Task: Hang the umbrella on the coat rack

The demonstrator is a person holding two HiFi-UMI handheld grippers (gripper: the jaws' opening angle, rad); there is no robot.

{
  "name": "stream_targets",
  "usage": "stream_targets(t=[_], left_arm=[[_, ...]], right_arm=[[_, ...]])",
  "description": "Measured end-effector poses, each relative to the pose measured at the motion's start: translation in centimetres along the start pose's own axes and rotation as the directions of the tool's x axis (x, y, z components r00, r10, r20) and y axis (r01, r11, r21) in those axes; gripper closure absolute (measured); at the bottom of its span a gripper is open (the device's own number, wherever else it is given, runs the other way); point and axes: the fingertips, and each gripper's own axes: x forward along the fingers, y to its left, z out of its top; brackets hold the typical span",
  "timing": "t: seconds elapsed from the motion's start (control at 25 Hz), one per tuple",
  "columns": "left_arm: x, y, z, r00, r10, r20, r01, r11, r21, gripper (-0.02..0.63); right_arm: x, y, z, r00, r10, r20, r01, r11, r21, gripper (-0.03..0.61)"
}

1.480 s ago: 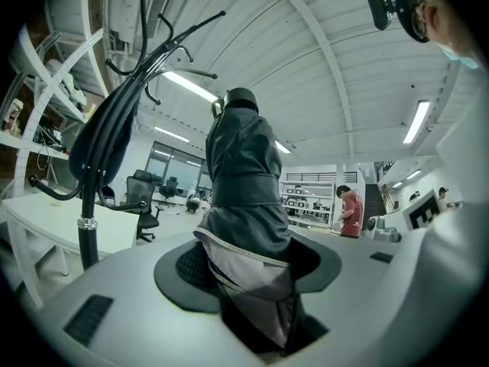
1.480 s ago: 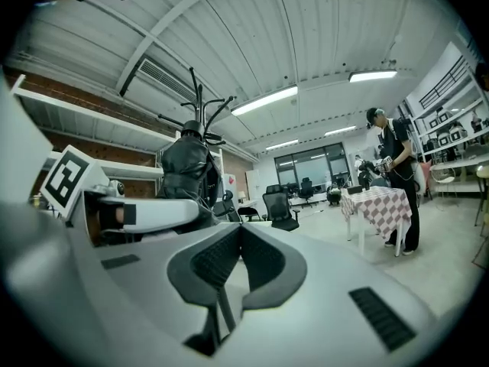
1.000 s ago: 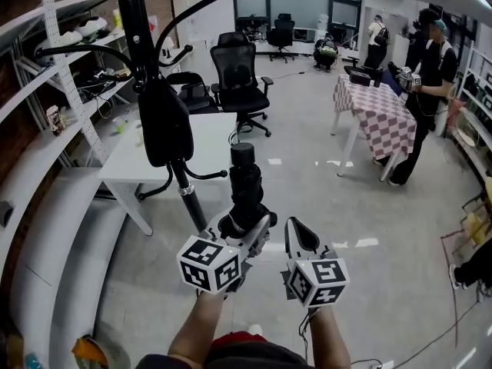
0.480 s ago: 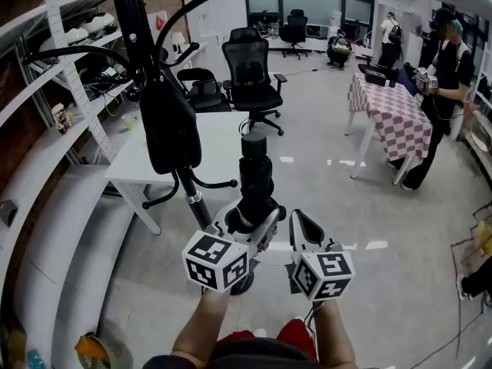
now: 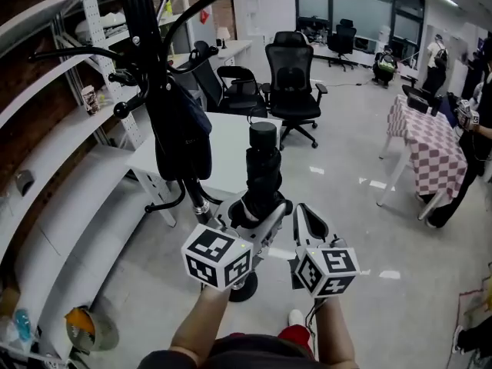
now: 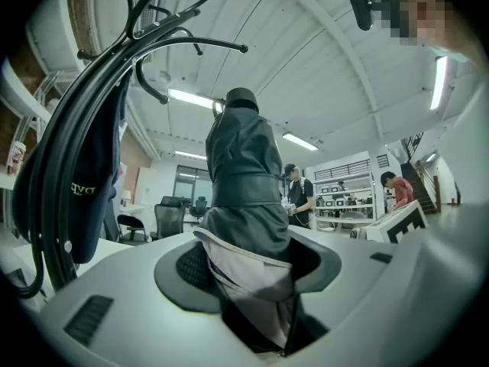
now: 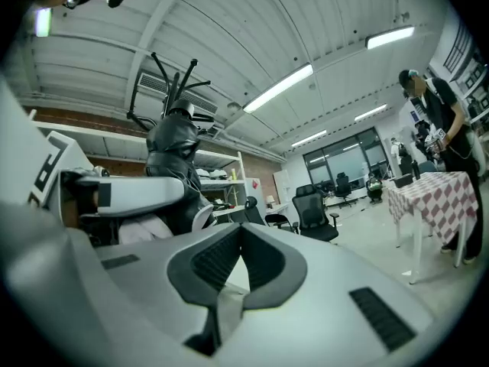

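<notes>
Folded umbrella upright, right of coat rack.
The left gripper clamps the umbrella; right gripper jaws together, empty.

- A pale grey, glossy floor is spread across the room, and ceiling lights are reflected in it.
- A brick wall on the left is lined with long white shelves, which are carried on a perforated white upright.
- A white table is placed near the shelves, and black office chairs are set just behind it.
- A table draped in a red-and-white chequered cloth is seen at the right, with a person beside it.
- Large dark windows are set in the far wall.
- A white ribbed ceiling is lit by long strip lights.
</notes>
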Motion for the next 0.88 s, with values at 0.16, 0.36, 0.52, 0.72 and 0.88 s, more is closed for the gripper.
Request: stream_targets(t=[0.16,0.36,0.52,0.72,0.88], left_arm=[[1.7,2.5,1.5,0.993,0.117,0.013,-0.117,0.993,0.019,0.385],[3.8,5.1,2.6,0.969,0.247,0.017,-0.247,0.968,0.030,0.385],[4.9,6.5,3.3,0.933,0.359,0.022,-0.360,0.932,0.052,0.385],[5.5,8.6,4.5,0.875,0.484,0.037,-0.485,0.871,0.074,0.385],[5.1,10.1,5.5,0.824,0.565,0.044,-0.567,0.819,0.093,0.385]], right_arm=[[3.8,-0.3,1.4,0.992,0.125,-0.005,-0.125,0.992,-0.012,0.561],[7.5,-1.2,2.5,0.969,0.245,-0.024,-0.246,0.969,-0.019,0.561],[9.7,-2.1,2.6,0.941,0.336,-0.045,-0.337,0.941,-0.011,0.561],[11.7,-2.0,2.9,0.896,0.439,-0.068,-0.441,0.897,-0.018,0.561],[12.7,-1.4,3.3,0.858,0.509,-0.069,-0.511,0.859,-0.019,0.561]])
